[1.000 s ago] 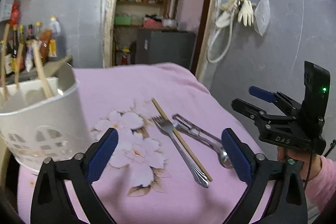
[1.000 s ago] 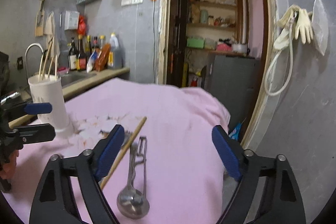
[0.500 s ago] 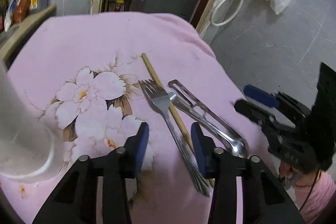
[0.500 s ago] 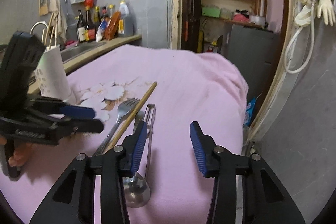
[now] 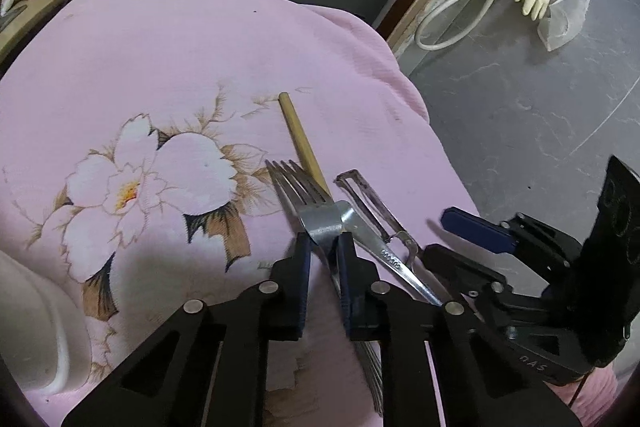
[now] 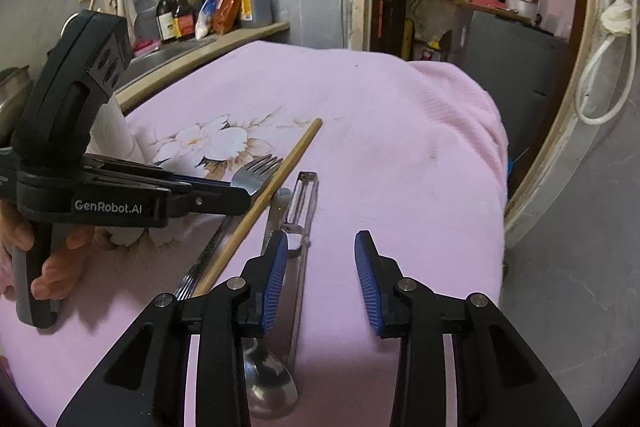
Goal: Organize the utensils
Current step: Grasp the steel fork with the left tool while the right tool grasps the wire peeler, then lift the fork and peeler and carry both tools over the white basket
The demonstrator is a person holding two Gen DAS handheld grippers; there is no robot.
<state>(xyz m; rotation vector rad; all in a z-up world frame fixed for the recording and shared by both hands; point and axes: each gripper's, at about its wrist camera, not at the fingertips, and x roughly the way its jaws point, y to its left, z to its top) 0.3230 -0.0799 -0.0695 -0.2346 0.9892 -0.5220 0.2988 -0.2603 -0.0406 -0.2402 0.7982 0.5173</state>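
Observation:
A steel fork (image 5: 298,187) lies on the pink flowered cloth (image 5: 160,67) beside a wooden chopstick (image 5: 302,143), a spoon (image 6: 270,383) and a metal peeler (image 5: 372,203). My left gripper (image 5: 323,255) is closed on the fork's neck just behind the tines; it also shows in the right wrist view (image 6: 240,195), gripping the fork (image 6: 256,169). My right gripper (image 6: 321,259) is open, low over the peeler (image 6: 306,203) and the spoon handle, holding nothing. It also shows in the left wrist view (image 5: 460,239).
The white utensil holder (image 5: 36,327) stands at the lower left, partly behind the left gripper (image 6: 112,131). A counter with sauce bottles (image 6: 208,7) runs behind the table. The cloth's far right edge (image 6: 492,131) drops toward the wall and doorway.
My left gripper came down and closed from wide open onto the fork. My right gripper narrowed and lowered toward the peeler and spoon.

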